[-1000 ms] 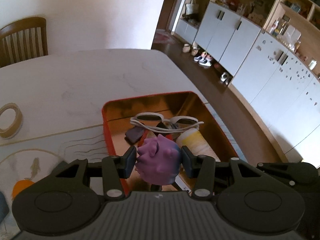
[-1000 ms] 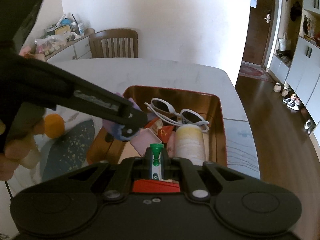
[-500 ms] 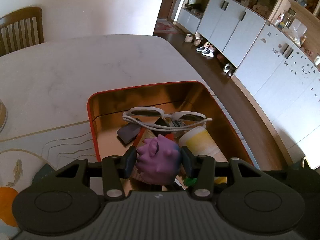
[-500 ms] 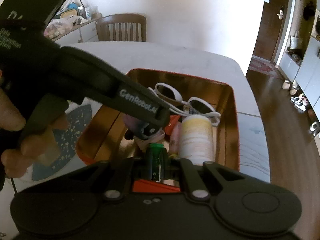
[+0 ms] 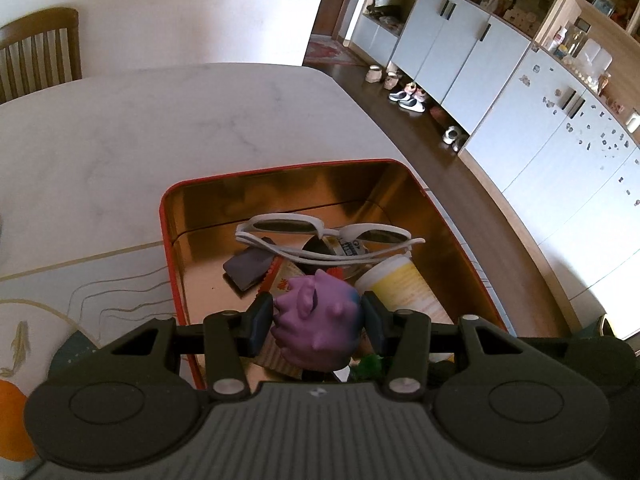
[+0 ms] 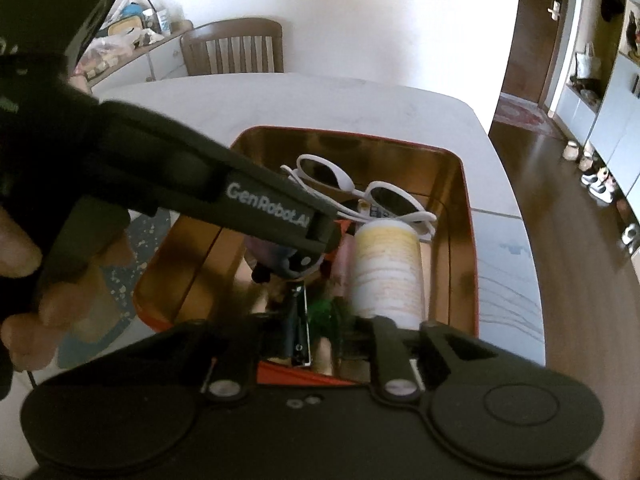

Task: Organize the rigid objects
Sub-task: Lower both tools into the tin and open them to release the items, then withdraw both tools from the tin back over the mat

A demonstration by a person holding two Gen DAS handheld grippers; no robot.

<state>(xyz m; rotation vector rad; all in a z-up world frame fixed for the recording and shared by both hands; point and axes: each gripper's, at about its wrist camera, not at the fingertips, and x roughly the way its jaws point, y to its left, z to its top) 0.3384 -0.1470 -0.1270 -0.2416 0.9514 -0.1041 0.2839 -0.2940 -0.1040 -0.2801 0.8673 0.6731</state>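
My left gripper (image 5: 318,322) is shut on a purple toy figure (image 5: 316,326) and holds it over the near end of the red tin box (image 5: 168,216). The box holds white sunglasses (image 5: 324,236), a yellow-white cylinder (image 5: 400,284), a dark wallet (image 5: 248,266) and snack packets. In the right wrist view my right gripper (image 6: 334,328) stands open over the box's near end (image 6: 352,378), with a blurred green object (image 6: 326,314) between its fingers. The left gripper's arm (image 6: 224,196) crosses that view above the box.
The box sits on a white marble table (image 5: 160,120) near its right edge. A placemat with an orange (image 5: 12,420) lies to the left. A wooden chair (image 6: 234,50) stands at the far side. Cabinets and shoes (image 5: 408,98) line the floor to the right.
My left gripper has carried the purple toy further over the box and lower. My right gripper has opened; the green object it held now sits loose and blurred between its fingers.
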